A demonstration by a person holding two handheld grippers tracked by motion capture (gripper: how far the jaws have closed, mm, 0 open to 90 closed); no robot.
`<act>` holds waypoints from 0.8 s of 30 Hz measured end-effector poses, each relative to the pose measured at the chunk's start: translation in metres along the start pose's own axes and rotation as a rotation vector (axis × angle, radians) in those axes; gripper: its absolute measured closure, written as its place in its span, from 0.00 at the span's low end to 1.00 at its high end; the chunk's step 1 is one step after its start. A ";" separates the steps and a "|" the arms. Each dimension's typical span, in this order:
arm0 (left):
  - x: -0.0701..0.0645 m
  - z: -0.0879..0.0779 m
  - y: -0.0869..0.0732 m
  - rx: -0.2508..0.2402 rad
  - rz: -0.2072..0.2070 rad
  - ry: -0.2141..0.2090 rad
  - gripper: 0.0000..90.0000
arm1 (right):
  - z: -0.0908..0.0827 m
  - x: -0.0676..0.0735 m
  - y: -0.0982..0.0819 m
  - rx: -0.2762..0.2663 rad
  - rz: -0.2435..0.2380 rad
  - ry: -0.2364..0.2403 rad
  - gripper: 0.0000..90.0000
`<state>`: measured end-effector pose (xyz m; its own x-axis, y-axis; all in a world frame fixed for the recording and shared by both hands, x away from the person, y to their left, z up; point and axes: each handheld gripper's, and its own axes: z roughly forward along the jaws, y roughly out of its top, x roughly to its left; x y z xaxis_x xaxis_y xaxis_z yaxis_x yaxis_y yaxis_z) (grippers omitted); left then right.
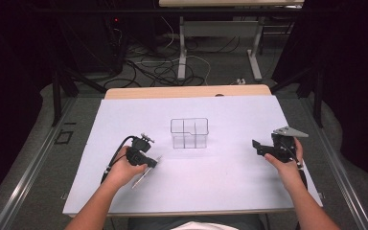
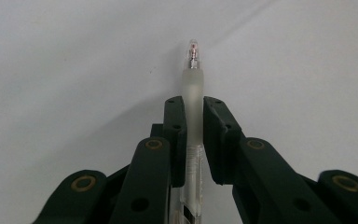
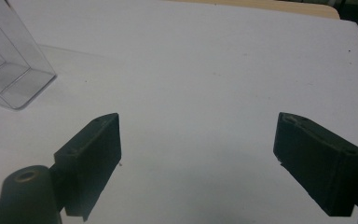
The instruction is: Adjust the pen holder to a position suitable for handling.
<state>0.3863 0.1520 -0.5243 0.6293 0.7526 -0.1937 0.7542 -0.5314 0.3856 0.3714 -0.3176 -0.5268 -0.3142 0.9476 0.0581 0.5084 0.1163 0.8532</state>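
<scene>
A clear pen [image 2: 193,88] with a frosted grip runs between the pads of my left gripper [image 2: 193,106], its tip pointing away over the white sheet. In the high view the pen [image 1: 141,178] slants out of the left gripper [image 1: 149,164] at the table's left. The jaws are shut on it. My right gripper [image 3: 198,149] stands open, wide apart, with nothing between its pads. It hovers at the right side of the table [image 1: 264,148]. A clear plastic box [image 1: 189,133] with dividers stands upright in the middle, between the two grippers.
A white sheet [image 1: 220,187] covers the wooden table. The clear box [image 3: 9,70] is at the upper left of the right gripper view. Beyond the far edge are table legs [image 1: 182,52] and cables on the floor.
</scene>
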 end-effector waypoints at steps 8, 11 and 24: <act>0.002 -0.013 -0.002 -0.059 -0.018 -0.012 0.89 | 0.001 0.002 0.001 0.000 -0.001 0.004 0.16; 0.003 -0.018 -0.003 -0.094 -0.036 -0.011 0.89 | 0.003 0.003 0.002 0.005 -0.008 0.007 0.16; 0.009 -0.029 -0.004 -0.259 -0.120 -0.027 0.89 | 0.003 0.003 0.002 0.005 -0.007 0.007 0.16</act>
<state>0.3833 0.1724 -0.5012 0.5454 0.7920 -0.2743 0.7529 -0.3192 0.5755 0.3741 -0.3137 -0.5271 -0.3234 0.9446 0.0556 0.5101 0.1246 0.8511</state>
